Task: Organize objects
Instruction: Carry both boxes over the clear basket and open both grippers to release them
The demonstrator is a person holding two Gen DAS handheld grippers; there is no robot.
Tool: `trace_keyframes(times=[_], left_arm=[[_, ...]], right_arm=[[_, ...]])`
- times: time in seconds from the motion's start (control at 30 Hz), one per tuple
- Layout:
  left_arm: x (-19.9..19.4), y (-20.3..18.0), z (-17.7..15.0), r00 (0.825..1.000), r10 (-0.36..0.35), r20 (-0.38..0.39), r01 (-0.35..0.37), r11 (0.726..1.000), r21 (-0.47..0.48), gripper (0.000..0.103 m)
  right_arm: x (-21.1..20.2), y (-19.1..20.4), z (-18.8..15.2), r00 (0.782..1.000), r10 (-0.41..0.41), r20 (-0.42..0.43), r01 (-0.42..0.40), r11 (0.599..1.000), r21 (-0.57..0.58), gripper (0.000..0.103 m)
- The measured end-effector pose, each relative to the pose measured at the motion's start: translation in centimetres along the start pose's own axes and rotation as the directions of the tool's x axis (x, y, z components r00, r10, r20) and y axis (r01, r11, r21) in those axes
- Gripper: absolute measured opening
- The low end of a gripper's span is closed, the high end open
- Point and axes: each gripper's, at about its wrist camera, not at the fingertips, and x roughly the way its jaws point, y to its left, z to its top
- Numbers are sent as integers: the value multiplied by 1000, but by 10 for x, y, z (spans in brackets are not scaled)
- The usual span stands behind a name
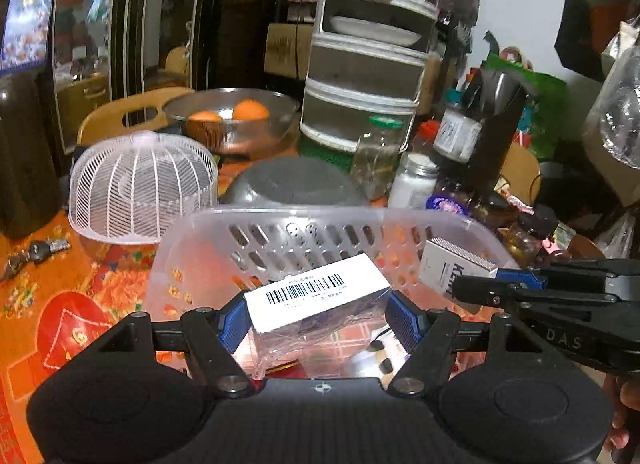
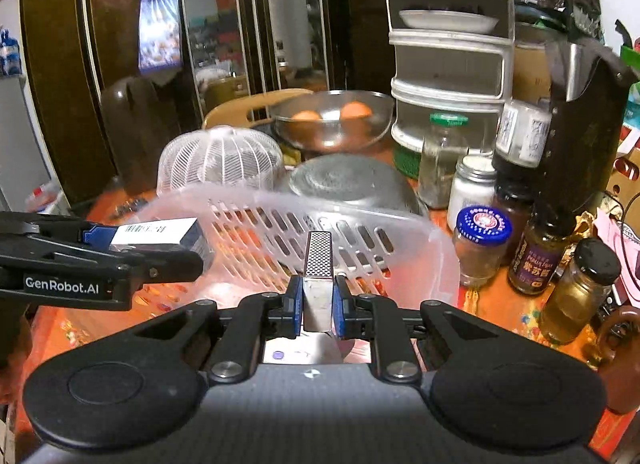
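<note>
In the left wrist view, my left gripper [image 1: 320,320] is shut on a plastic-wrapped box with a white barcode label [image 1: 316,294], held by its two ends over the near side of a clear slotted plastic basket [image 1: 320,230]. My right gripper [image 2: 318,304] is shut on a slim white pack [image 2: 318,260] with a dotted silver edge, standing on end between the blue pads [image 2: 295,304]. From the left wrist view this pack [image 1: 448,264] hangs at the basket's right rim. The right wrist view shows the barcode box [image 2: 156,235] over the basket's [image 2: 360,220] left end.
Behind the basket are a white mesh food cover [image 1: 140,188], an upturned grey bowl [image 1: 288,182] and a steel bowl with oranges [image 1: 232,120]. A stacked white tier rack [image 1: 368,64] stands further back. Several jars [image 2: 480,248] crowd the right; keys [image 1: 36,254] lie left on the orange tablecloth.
</note>
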Motion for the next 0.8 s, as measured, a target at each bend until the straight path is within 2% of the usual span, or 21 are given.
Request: trace_keyframes(times=[0.33, 0.4, 0.43, 0.47, 0.53, 0.63, 0.73, 0.8], left_arm=[[18, 2, -6, 997, -25, -70, 23, 999, -23, 75], [18, 1, -8, 998, -34, -62, 32, 999, -24, 77], [16, 1, -9, 998, -35, -51, 34, 999, -24, 80], [14, 1, -9, 999, -35, -35, 35, 999, -27, 82], [9, 3, -9, 999, -44, -14, 44, 998, -40, 96], [-3, 3, -11, 999, -37, 30, 38, 999, -39, 96], [-27, 0, -19, 995, -40, 96, 42, 999, -16, 97], [-55, -4, -31, 985, -48, 166, 46, 999, 15, 97]], right_arm=[[16, 0, -1, 997, 39, -71, -39, 999, -3, 18], [16, -1, -1, 996, 53, -68, -52, 999, 4, 22], [14, -1, -1, 997, 58, -60, -57, 998, 8, 37], [11, -1, -1, 998, 43, -48, -42, 999, 9, 45], [6, -2, -1, 999, 27, -21, -26, 1000, 9, 53], [-7, -4, -1, 999, 30, 16, -30, 999, 24, 65], [-28, -2, -5, 997, 10, 82, -12, 1000, 23, 86], [-50, -1, -13, 989, -6, 146, 1, 999, 34, 90]])
